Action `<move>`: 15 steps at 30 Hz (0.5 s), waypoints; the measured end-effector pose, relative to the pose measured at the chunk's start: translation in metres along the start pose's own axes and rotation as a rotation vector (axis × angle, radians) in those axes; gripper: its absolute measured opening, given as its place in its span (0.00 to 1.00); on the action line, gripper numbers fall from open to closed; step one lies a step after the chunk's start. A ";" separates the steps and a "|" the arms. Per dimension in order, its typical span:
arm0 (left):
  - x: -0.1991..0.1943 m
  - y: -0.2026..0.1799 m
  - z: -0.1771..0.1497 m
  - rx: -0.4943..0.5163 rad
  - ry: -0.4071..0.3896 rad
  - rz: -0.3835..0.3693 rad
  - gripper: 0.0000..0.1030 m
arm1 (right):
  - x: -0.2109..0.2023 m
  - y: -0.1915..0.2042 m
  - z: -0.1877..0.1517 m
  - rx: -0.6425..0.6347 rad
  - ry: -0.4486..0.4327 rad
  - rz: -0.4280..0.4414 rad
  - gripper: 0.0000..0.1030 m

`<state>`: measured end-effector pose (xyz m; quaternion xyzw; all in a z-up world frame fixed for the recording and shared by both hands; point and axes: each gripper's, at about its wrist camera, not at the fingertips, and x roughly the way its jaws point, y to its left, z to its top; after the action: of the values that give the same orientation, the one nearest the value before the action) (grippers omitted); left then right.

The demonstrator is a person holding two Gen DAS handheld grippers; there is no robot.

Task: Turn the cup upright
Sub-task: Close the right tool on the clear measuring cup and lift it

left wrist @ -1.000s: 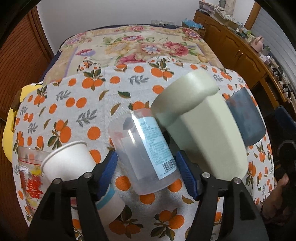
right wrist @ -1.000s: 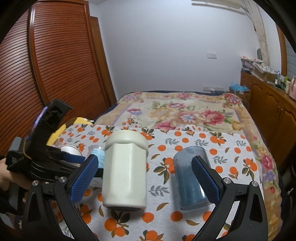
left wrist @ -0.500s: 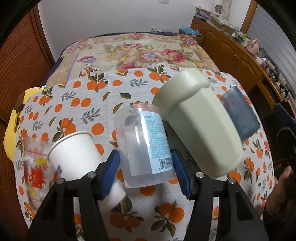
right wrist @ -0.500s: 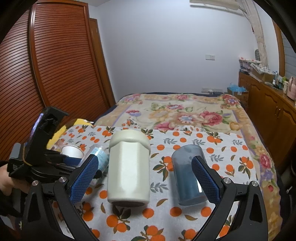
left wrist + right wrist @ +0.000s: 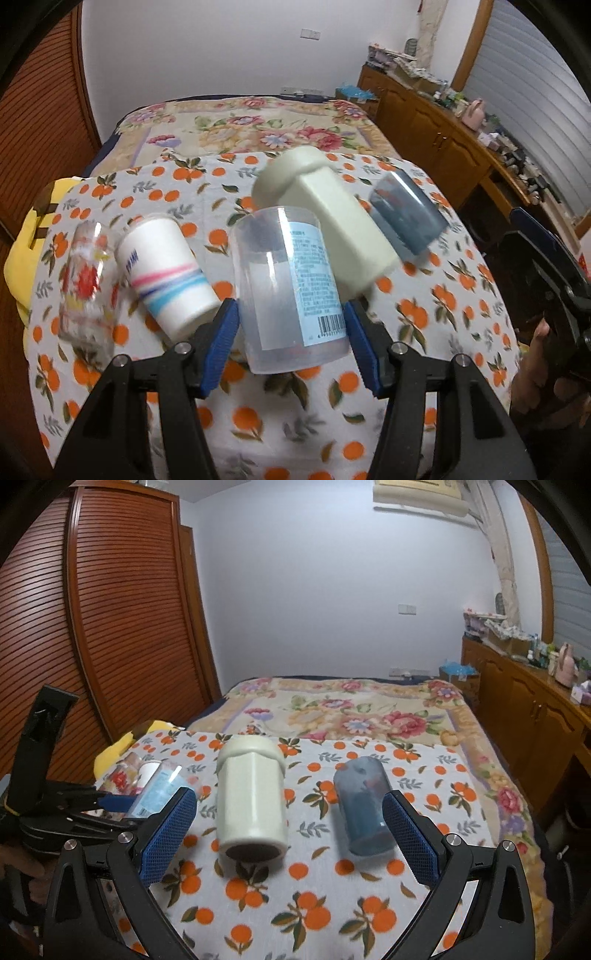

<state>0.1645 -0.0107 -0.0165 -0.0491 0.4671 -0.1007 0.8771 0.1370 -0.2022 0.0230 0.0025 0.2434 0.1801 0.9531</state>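
Your left gripper (image 5: 291, 334) is clamped on the clear plastic cup (image 5: 291, 288), its blue pads (image 5: 221, 343) pressed against either side of the cup's wall near the wider end closest to the camera. The cup carries a pale blue printed label with a barcode and it tilts away from you, narrower end pointing toward the bed; from this view you cannot tell whether it still touches the orange-print cloth (image 5: 424, 332) or is lifted off it. Just left of it lies a white paper cup (image 5: 166, 273) with pink and blue stripes, and beyond that a clear glass with red print (image 5: 86, 280), blurred. Behind and to the right of your held cup sits the cream faceted cup (image 5: 332, 221), and further right the smoky blue cup (image 5: 406, 214). Your right gripper (image 5: 291, 838) is spread wide and holds nothing; in its view the cream faceted cup (image 5: 253, 797) and the smoky blue cup (image 5: 364, 805) both lie between the open blue pads (image 5: 168, 834), apart from each other and from the fingers. The left gripper shows at the left edge of that view with the clear cup (image 5: 159, 790) in its grip. A floral bedspread (image 5: 351, 712) stretches behind the cloth.
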 end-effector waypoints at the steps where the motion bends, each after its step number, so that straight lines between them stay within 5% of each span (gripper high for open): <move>1: -0.002 -0.003 -0.006 0.007 -0.003 -0.009 0.56 | -0.006 0.001 -0.003 0.001 -0.008 -0.008 0.99; 15: -0.012 -0.031 -0.084 -0.006 -0.006 -0.086 0.56 | -0.056 0.001 -0.061 0.039 0.017 -0.069 0.99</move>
<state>0.0844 -0.0379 -0.0475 -0.0722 0.4623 -0.1366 0.8732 0.0621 -0.2258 -0.0048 0.0112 0.2550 0.1425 0.9563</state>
